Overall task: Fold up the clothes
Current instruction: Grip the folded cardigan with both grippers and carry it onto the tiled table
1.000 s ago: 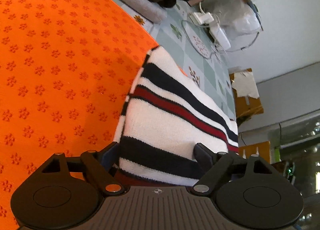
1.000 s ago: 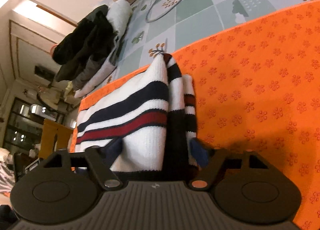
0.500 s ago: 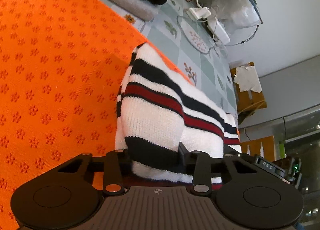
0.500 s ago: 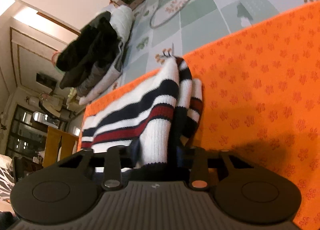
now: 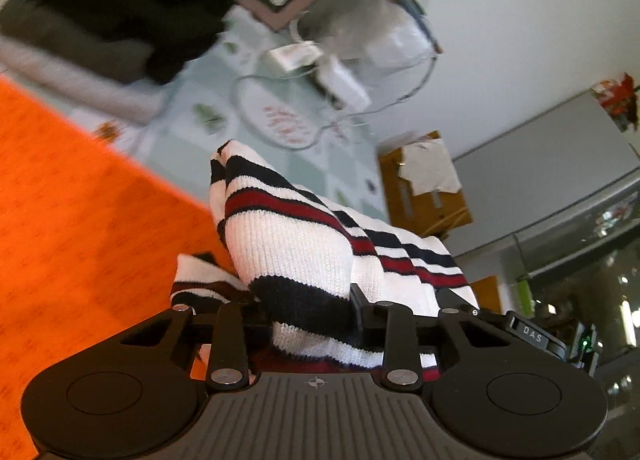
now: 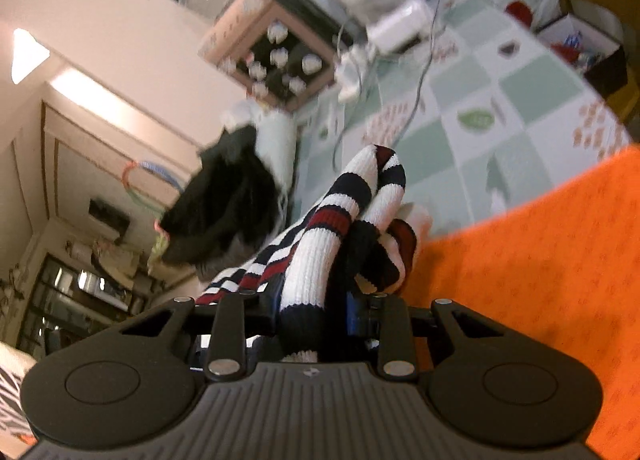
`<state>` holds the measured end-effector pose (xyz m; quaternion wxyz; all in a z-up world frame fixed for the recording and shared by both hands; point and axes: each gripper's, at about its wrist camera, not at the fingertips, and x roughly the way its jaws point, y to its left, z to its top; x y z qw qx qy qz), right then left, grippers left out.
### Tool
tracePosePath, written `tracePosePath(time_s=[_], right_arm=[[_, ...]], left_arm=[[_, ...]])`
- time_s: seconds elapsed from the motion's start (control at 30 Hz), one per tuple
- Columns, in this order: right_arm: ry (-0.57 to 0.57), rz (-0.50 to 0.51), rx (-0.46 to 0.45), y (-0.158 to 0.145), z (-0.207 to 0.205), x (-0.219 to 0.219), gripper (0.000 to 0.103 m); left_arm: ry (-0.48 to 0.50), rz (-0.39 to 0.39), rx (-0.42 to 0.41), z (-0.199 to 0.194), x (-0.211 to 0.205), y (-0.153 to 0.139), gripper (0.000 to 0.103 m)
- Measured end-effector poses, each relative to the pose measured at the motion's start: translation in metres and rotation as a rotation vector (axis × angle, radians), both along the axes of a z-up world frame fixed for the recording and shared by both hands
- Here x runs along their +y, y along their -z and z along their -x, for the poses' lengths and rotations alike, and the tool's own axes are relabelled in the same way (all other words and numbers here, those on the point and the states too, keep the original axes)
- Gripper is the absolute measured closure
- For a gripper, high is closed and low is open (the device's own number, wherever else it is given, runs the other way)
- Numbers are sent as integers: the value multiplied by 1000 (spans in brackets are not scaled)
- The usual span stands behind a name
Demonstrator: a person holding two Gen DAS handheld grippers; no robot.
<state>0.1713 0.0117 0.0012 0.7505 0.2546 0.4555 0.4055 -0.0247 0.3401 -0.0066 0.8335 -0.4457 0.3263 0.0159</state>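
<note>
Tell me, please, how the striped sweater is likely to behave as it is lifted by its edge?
Probably floppy: the striped sweater bunches and droops around the left tongs. Its thick ribbed knit suggests some weight, so the free part may sag toward the orange mat. The coarse knit seems unlikely to slip from the right tongs.

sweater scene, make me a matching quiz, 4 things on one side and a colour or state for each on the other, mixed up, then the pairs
Things:
1. sweater
2. mat
3. left gripper
4. black clothes

Colour or state:
A. plain orange
B. piled at the far side of the table
C. white with navy and red stripes
D. shut on knit fabric

Pairs: 1-C, 2-A, 3-D, 4-B
</note>
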Motion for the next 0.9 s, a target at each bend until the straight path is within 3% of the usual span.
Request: tracePosePath(time_s=[0.33,0.7,0.9], right_arm=[[106,-53,-111,-21,-108,-20,69],[117,-28,-82,46,-214,-17,69],[121,-14,-65,83,-271,-16,69]], left_arm=[[88,-80,-76,-135,0,-25,67],[101,-120,-109,-268,13,8,67],[120,-113,-35,-297,14,59,67]])
